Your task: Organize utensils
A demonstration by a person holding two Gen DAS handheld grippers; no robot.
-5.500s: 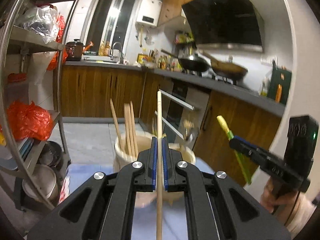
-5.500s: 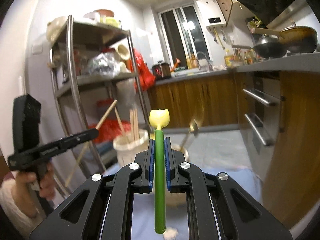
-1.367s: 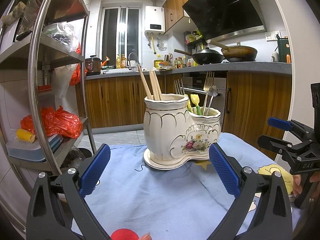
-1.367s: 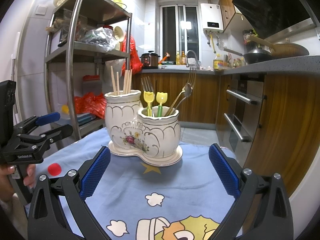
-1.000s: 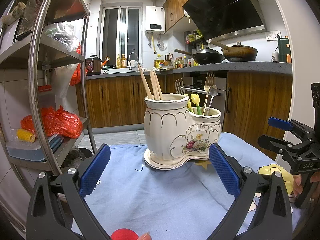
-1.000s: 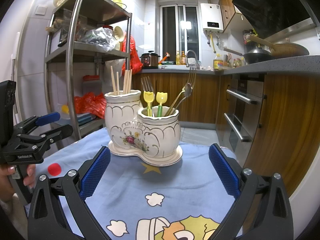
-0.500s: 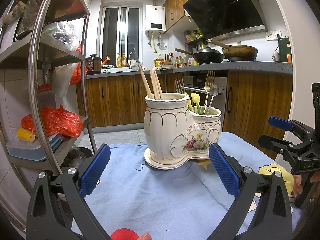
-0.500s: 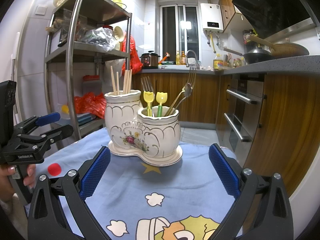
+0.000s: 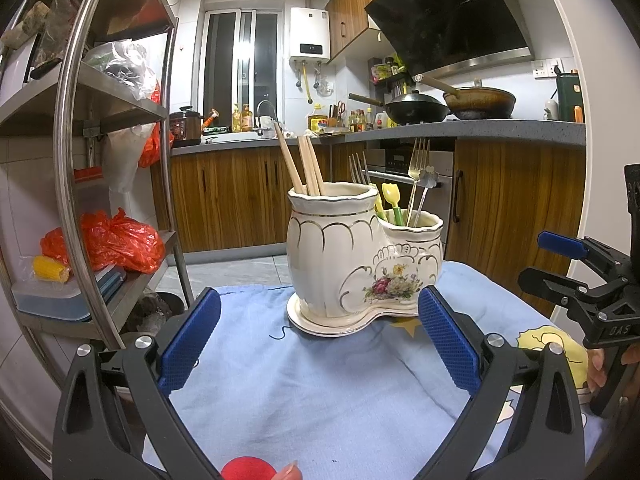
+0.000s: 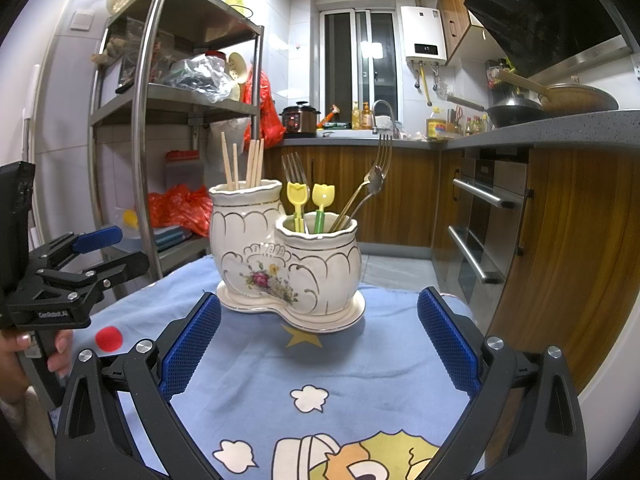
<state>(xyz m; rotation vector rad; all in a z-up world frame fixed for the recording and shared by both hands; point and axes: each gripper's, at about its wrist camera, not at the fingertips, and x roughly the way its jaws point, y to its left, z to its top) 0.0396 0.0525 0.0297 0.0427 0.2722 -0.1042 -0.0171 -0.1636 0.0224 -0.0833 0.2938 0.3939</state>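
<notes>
A white ceramic double holder (image 9: pixel 360 264) (image 10: pixel 284 256) stands on the blue cloth (image 9: pixel 312 392). Its taller cup holds several wooden chopsticks (image 9: pixel 304 168) (image 10: pixel 244 164). Its lower cup holds metal forks (image 9: pixel 418 176) (image 10: pixel 372 184) and two yellow-headed plastic forks (image 10: pixel 310 204). My left gripper (image 9: pixel 316 348) is wide open and empty, low over the cloth in front of the holder; it also shows at the left in the right wrist view (image 10: pixel 100 248). My right gripper (image 10: pixel 318 344) is wide open and empty, facing the holder; it shows at the right in the left wrist view (image 9: pixel 560 258).
A steel shelf rack (image 9: pixel 72 168) (image 10: pixel 144 128) with bags and boxes stands to the left of the table. Wooden kitchen cabinets and an oven (image 10: pixel 480 216) are to the right. A red dot (image 10: pixel 108 338) lies on the cloth near the left gripper.
Several seconds ago my left gripper was shut on a chopstick and my right on a green-handled fork above the holder. Both are now open and drawn back. In the last second nothing moved.
</notes>
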